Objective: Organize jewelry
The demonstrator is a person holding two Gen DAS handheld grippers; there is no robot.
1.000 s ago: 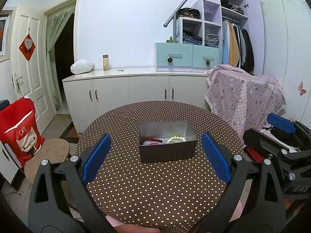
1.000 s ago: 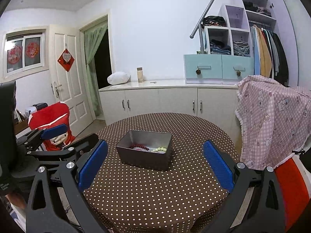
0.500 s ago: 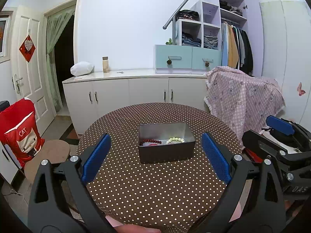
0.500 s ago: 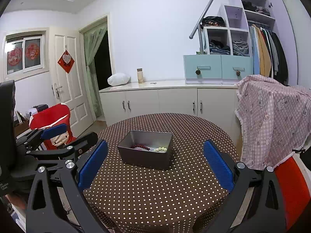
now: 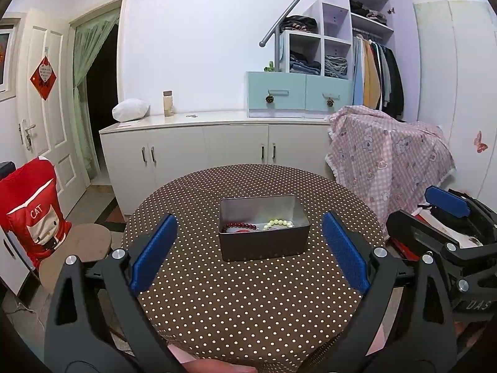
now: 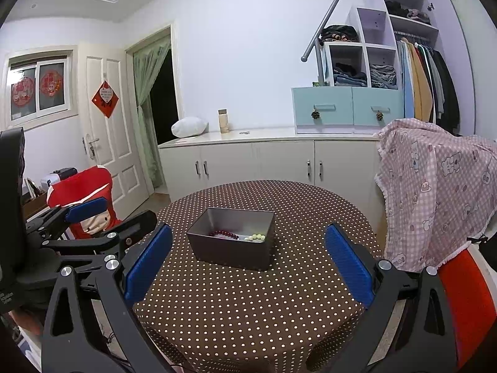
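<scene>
A grey metal box stands in the middle of the round polka-dot table; it also shows in the right wrist view. Inside lie a dark red bead bracelet and a pale green bead bracelet, also seen in the right wrist view as the red bracelet and the green bracelet. My left gripper is open and empty, held back over the table's near edge. My right gripper is open and empty, at the table's near right.
A stool and a red cushion stand left of the table. A chair draped in pink checked cloth stands at the right. White cabinets run behind. The right gripper shows in the left wrist view.
Both grippers have drawn back and up a little from the table, so the box looks smaller. Both stay open and empty. The bracelets have not moved.
</scene>
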